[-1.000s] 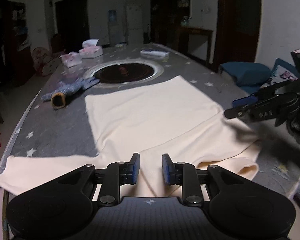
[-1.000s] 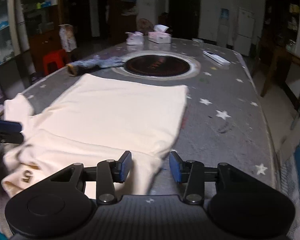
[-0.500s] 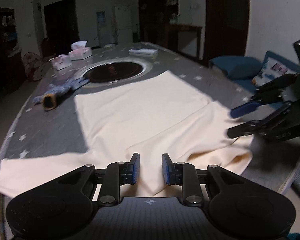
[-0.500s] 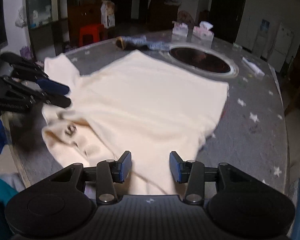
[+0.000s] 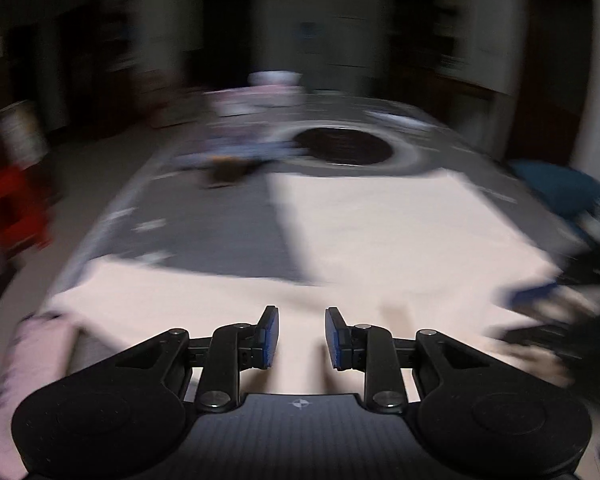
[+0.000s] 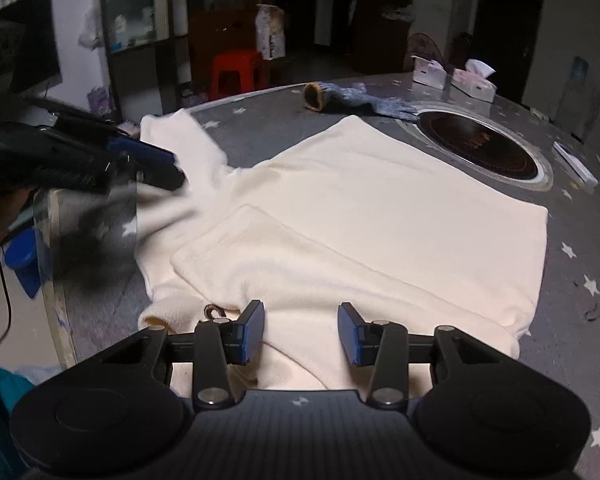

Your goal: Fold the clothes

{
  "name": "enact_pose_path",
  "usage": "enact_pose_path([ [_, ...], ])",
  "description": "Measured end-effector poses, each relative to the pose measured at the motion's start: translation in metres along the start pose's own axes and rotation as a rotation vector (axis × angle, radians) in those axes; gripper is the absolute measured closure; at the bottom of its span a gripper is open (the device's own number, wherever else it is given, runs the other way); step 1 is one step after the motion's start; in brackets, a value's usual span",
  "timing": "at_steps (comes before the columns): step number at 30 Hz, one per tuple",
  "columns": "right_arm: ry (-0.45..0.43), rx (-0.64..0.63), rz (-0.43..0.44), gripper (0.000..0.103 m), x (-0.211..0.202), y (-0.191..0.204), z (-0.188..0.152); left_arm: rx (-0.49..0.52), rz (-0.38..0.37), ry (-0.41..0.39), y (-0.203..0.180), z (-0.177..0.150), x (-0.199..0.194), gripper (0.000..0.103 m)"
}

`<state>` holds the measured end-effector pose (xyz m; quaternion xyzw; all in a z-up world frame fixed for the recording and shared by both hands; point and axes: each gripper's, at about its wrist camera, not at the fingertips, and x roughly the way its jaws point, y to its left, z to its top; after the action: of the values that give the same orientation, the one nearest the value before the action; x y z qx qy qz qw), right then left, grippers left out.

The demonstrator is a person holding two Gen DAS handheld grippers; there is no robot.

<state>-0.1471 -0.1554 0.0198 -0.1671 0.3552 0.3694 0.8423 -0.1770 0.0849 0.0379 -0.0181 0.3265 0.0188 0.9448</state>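
A cream sweatshirt lies flat on the grey star-print table; it also shows, blurred, in the left wrist view. One sleeve stretches out to the left; the other sleeve lies folded across the body. My right gripper is open and empty, just above the near edge of the garment. My left gripper is open and empty over the near part of the shirt. In the right wrist view the left gripper hovers by the outstretched sleeve.
A round dark hotplate is set in the table beyond the shirt. A blue knit glove and two tissue boxes lie at the far side. A red stool stands off the table. The table edge runs at left.
Both grippers have swung left across the near edge of the shirt. The left wrist view is now motion-blurred. The right sleeve lies folded flat over the body.
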Motion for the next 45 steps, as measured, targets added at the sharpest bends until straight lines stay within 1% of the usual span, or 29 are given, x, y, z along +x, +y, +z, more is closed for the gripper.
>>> enact_pose_path([
  [2, 0.001, 0.014, -0.001, 0.062, -0.001, -0.002, 0.0, -0.087, 0.103, -0.003, 0.021, 0.001, 0.008, 0.075],
  [3, 0.003, 0.013, -0.001, 0.062, -0.001, -0.002, -0.001, -0.128, 0.142, -0.003, 0.03, 0.001, 0.011, 0.075],
  [5, 0.005, 0.01, -0.002, 0.062, -0.001, -0.001, -0.001, -0.218, 0.195, 0.004, 0.047, -0.001, 0.015, 0.075],
  [7, 0.004, 0.014, -0.001, 0.062, -0.001, -0.001, -0.002, -0.29, 0.199, 0.011, 0.06, -0.004, 0.018, 0.075],
  [20, 0.001, 0.034, 0.003, 0.061, 0.0, -0.002, -0.002, -0.513, 0.266, -0.029, 0.096, -0.007, 0.032, 0.074],
  [21, -0.001, 0.035, 0.002, 0.061, 0.0, -0.002, -0.002, -0.523, 0.27, -0.03, 0.097, -0.007, 0.033, 0.076],
  [22, -0.003, 0.035, 0.001, 0.061, -0.001, -0.002, -0.002, -0.525, 0.273, -0.031, 0.098, -0.006, 0.034, 0.077],
  [23, -0.005, 0.034, 0.0, 0.061, -0.001, -0.001, -0.002, -0.527, 0.276, -0.031, 0.098, -0.005, 0.035, 0.08],
  [24, -0.008, 0.034, -0.001, 0.061, -0.002, -0.001, -0.002, -0.529, 0.279, -0.031, 0.098, -0.005, 0.037, 0.094],
  [25, -0.012, 0.035, -0.003, 0.061, -0.002, -0.001, -0.002, -0.531, 0.274, -0.03, 0.098, -0.004, 0.038, 0.097],
  [27, -0.024, 0.045, -0.008, 0.061, -0.005, -0.002, -0.001, -0.517, 0.236, -0.042, 0.095, 0.0, 0.035, 0.1],
  [29, -0.041, 0.058, -0.016, 0.061, -0.01, -0.004, -0.001, -0.478, 0.179, -0.075, 0.084, 0.008, 0.027, 0.1],
  [36, -0.089, 0.116, -0.052, 0.061, -0.031, -0.017, -0.004, -0.342, -0.14, -0.178, 0.022, 0.04, -0.012, 0.1],
  [39, -0.104, 0.146, -0.068, 0.061, -0.038, -0.023, -0.009, -0.302, -0.293, -0.181, -0.008, 0.05, -0.017, 0.1],
  [43, -0.121, 0.185, -0.095, 0.061, -0.05, -0.032, -0.017, -0.238, -0.443, -0.193, -0.052, 0.059, -0.021, 0.1],
  [45, -0.123, 0.215, -0.115, 0.061, -0.055, -0.038, -0.024, -0.2, -0.51, -0.182, -0.075, 0.062, -0.019, 0.1],
])
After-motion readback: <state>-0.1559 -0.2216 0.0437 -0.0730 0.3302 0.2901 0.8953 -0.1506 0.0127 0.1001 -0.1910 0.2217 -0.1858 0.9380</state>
